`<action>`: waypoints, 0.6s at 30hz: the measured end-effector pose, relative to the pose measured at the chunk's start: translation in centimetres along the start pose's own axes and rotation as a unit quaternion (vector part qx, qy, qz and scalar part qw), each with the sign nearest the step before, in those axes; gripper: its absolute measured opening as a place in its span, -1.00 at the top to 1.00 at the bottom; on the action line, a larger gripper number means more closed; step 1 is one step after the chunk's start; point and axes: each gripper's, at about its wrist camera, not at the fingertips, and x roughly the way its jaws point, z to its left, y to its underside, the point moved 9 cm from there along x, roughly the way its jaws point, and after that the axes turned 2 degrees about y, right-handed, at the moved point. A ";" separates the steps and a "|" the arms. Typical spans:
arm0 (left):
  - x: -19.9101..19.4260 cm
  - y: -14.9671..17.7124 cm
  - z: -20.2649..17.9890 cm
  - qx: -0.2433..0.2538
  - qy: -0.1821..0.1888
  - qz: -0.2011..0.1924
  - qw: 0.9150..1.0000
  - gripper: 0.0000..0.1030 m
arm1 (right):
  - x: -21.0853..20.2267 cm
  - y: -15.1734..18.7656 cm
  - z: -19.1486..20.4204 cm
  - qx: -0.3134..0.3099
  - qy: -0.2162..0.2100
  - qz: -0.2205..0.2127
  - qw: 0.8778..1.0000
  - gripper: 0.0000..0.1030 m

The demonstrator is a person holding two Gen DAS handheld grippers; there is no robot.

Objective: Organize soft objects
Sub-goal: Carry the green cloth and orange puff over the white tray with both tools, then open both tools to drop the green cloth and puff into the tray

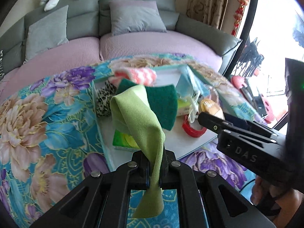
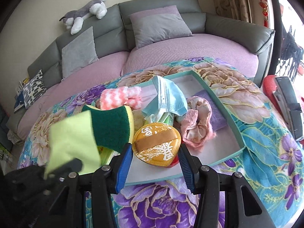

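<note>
My left gripper (image 1: 154, 168) is shut on a light green cloth (image 1: 141, 121) and holds it over the near left part of a shallow teal box (image 2: 227, 112). The cloth (image 2: 73, 146) also shows at the left of the right wrist view. Behind it a green and yellow sponge (image 2: 112, 127) is in the air, blurred. My right gripper (image 2: 154, 164) is open, just in front of a gold round puff (image 2: 156, 147) in the box. The box also holds a blue face mask (image 2: 167, 96), a pink scrunchie (image 2: 197, 121), a pink knitted piece (image 2: 121, 97) and a leopard-print item (image 1: 104, 99).
The box sits on a floral blanket (image 2: 266, 133) over a table. A red tape roll (image 1: 191, 130) and a green packet (image 1: 123, 139) lie in the box. Behind stands a grey sofa (image 2: 159, 9) with cushions and a plush dog (image 2: 85, 12). A red stool (image 2: 269, 87) stands at right.
</note>
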 end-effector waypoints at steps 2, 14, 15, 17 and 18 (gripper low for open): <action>1.1 0.4 0.3 -0.004 -0.011 0.013 1.000 0.87 | 0.7 0.2 0.1 -0.002 -0.001 0.006 1.000 -0.01; 3.9 1.4 2.6 -0.017 -0.038 0.045 0.998 0.85 | 3.8 1.3 1.0 -0.021 0.000 0.040 0.999 -0.01; 3.9 1.3 2.6 -0.019 -0.037 0.044 0.998 0.85 | 4.0 1.4 1.0 -0.022 0.002 0.042 0.999 -0.01; 4.0 1.2 2.8 -0.019 -0.037 0.045 0.998 0.85 | 4.2 1.4 1.0 -0.022 0.004 0.044 0.999 -0.01; 4.0 1.2 2.8 -0.018 -0.038 0.046 0.998 0.85 | 4.3 1.4 1.0 -0.023 0.006 0.044 0.999 -0.01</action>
